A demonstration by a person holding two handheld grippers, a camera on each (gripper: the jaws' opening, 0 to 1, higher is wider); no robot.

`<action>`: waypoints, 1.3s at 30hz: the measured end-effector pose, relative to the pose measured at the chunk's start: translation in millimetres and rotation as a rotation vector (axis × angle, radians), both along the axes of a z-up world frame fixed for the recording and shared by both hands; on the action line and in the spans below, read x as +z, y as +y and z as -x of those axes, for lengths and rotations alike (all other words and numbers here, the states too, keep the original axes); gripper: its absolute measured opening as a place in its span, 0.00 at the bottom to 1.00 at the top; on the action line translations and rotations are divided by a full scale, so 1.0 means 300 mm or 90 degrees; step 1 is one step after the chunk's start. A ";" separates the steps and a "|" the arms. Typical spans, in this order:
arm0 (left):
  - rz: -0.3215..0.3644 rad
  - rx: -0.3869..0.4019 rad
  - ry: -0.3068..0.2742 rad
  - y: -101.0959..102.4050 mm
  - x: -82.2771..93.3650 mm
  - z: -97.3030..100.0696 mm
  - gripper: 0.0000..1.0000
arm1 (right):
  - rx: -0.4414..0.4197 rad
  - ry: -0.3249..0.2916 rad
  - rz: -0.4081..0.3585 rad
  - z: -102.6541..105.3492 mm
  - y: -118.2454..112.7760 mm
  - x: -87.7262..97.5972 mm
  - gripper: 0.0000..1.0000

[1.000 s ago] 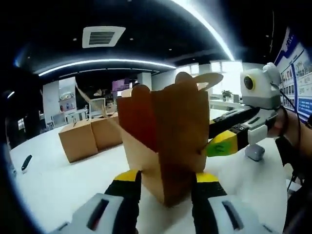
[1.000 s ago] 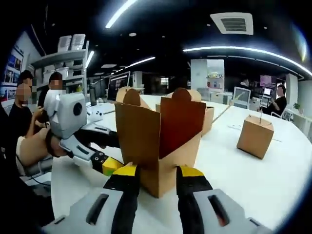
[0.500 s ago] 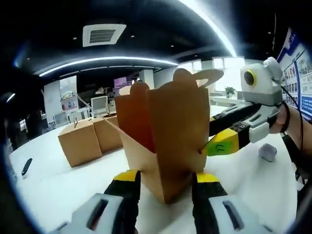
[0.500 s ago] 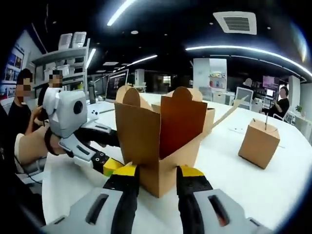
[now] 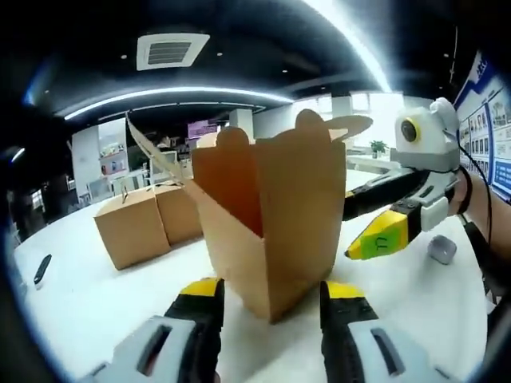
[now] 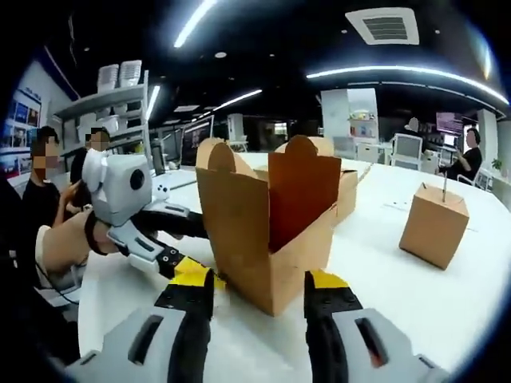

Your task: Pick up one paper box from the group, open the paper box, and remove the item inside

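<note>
Room: open office under long ceiling light strips, with a square ceiling vent (image 5: 172,49); white tabletop (image 5: 80,307) carries everything.
Paper box: one brown paper box (image 5: 271,219) stands upright on the tabletop, top flaps open and raised, reddish-brown inner walls visible. In the right gripper view the same box (image 6: 267,227) sits just ahead of the fingers. Contents cannot be made out from either view.
Left gripper: left gripper (image 5: 270,299) has yellow-tipped fingers (image 5: 200,291) spread wide, one on each side of the box's lower corner; a gap shows on both sides, nothing gripped. In the right gripper view it enters from the left (image 6: 180,267), held by a person's hand, yellow tip just beside the box's left wall; contact cannot be confirmed.
Right gripper: right gripper (image 6: 259,289) fingers (image 6: 329,283) likewise parted wider than the box base, straddling it, holding nothing. In the left gripper view it comes in from the right (image 5: 382,237), yellow tip close to the box's right wall but apart from it.
Other boxes: two closed brown boxes (image 5: 148,223) stand side by side, touching, well behind and left of the open box in the left gripper view. Another closed box (image 6: 435,225) stands alone to the right in the right gripper view.
Small items: dark flat object (image 5: 41,267) near the tabletop's left edge; small grey object (image 5: 441,250) on the tabletop to the right.
People: seated persons at the left of the right gripper view, beside white shelving (image 6: 120,100).
</note>
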State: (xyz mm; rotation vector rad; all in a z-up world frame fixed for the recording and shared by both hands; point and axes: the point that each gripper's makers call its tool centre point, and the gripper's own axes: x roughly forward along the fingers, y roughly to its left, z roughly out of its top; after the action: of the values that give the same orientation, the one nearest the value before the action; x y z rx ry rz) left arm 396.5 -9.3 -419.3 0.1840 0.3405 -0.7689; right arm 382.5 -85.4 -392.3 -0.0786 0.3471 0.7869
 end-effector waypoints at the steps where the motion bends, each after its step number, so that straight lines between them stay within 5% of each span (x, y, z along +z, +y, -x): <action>1: 0.002 0.001 -0.001 0.007 0.003 0.008 0.53 | -0.002 0.001 0.001 0.013 -0.015 0.000 0.45; 5: 0.016 0.005 0.005 0.043 0.016 0.059 0.54 | -0.018 0.002 -0.002 0.064 -0.099 0.017 0.45; 8: 0.022 0.004 0.005 0.065 0.027 0.105 0.54 | 0.009 0.003 0.008 0.169 -0.158 0.028 0.45; 11: 0.026 -0.002 0.007 0.085 0.034 0.169 0.54 | 0.098 -0.032 0.077 0.285 -0.201 0.043 0.47; 18: 0.013 -0.044 0.025 0.077 0.009 0.300 0.54 | 0.274 -0.026 0.259 0.452 -0.300 0.055 0.52; 26: 0.017 -0.056 0.061 0.103 -0.011 0.387 0.59 | 0.460 0.011 0.466 0.503 -0.353 -0.030 0.56; 34: 0.018 -0.029 0.080 0.169 -0.024 0.423 0.58 | 0.701 0.002 0.722 0.532 -0.381 -0.129 0.53; 39: 0.021 -0.024 0.083 0.168 -0.026 0.446 0.58 | 0.756 -0.012 0.760 0.511 -0.332 -0.130 0.48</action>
State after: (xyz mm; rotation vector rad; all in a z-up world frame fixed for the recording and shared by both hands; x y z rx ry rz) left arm 262.7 41.0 -427.2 0.1097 0.4494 -0.8249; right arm 229.2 -184.9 -431.4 -1.5207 0.7278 1.6359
